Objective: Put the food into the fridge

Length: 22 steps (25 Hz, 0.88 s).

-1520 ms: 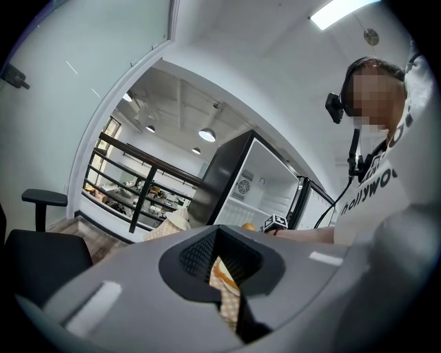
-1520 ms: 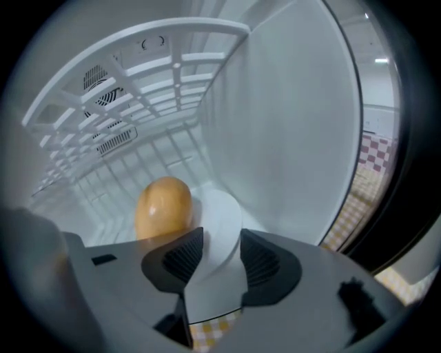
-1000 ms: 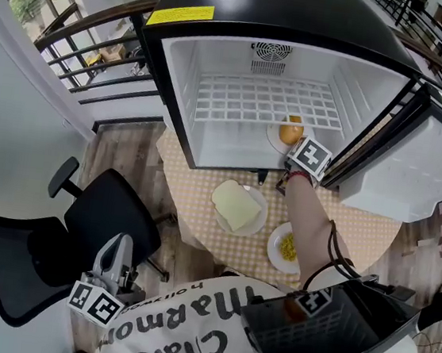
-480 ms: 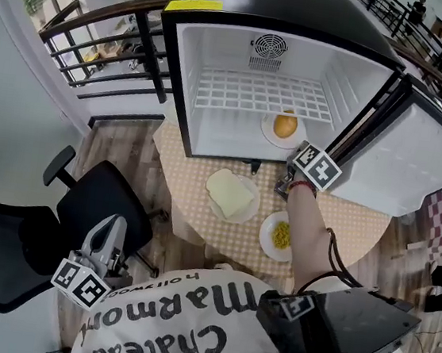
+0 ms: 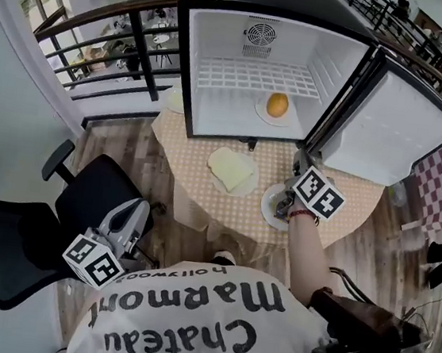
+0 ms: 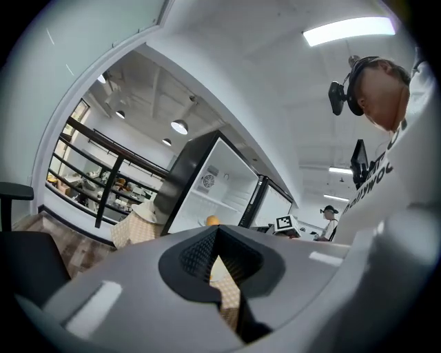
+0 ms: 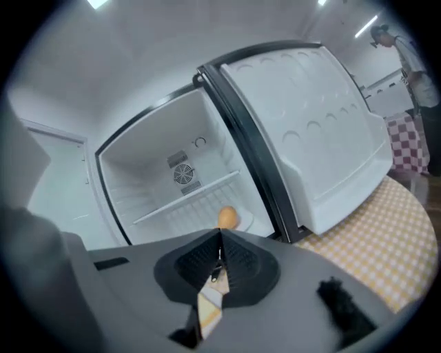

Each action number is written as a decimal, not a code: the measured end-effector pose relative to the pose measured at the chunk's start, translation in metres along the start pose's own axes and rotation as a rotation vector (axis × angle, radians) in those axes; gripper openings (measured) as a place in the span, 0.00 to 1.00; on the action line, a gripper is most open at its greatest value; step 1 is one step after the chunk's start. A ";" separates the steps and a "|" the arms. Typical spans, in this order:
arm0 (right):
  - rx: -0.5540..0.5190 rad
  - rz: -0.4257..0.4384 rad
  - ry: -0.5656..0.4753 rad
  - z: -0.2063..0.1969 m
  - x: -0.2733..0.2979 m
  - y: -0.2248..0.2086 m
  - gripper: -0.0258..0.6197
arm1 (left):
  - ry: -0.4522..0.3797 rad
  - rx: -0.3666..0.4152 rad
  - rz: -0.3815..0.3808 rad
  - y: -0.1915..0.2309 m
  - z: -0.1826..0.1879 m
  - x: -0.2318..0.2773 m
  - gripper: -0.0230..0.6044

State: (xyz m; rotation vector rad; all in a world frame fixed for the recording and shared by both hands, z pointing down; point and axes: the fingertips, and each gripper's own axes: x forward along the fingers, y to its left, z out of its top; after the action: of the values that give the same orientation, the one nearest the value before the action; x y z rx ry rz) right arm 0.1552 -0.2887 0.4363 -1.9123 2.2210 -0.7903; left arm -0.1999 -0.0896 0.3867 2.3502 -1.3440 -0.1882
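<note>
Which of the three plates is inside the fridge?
The plate holding the round orange food, on the fridge floor; the pale-food plate and yellow-food plate sit on the table.

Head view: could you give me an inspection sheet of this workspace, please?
Surface: round table under a checked cloth, set against the open fridge.
Job's things: orange round food on a plate inside the fridge; pale slice and plate of yellow food on the table.
Clutter: nothing seen.
Grippers: left gripper shut, empty, low by the person's side; right gripper shut at that plate's rim, grip unclear.
Cables: thin black cable by the right arm.
Surroundings: black office chair, railing, wood floor.
</note>
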 end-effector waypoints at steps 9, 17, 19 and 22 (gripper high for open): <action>-0.041 0.012 -0.019 -0.029 -0.110 0.017 0.07 | 0.055 -0.002 -0.152 -0.029 -0.025 -0.011 0.05; -0.061 -0.025 -0.015 -0.051 -0.165 0.022 0.07 | 0.073 -0.005 -0.245 -0.042 -0.033 -0.025 0.05; -0.069 -0.026 -0.007 -0.055 -0.174 0.025 0.07 | 0.073 -0.010 -0.252 -0.043 -0.034 -0.028 0.05; -0.079 -0.031 0.004 -0.060 -0.185 0.029 0.06 | 0.067 -0.020 -0.258 -0.043 -0.034 -0.031 0.05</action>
State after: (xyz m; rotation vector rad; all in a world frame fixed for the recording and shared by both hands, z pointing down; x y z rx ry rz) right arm 0.1424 -0.0924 0.4287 -1.9858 2.2630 -0.7223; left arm -0.1708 -0.0343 0.3966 2.4837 -1.0012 -0.1960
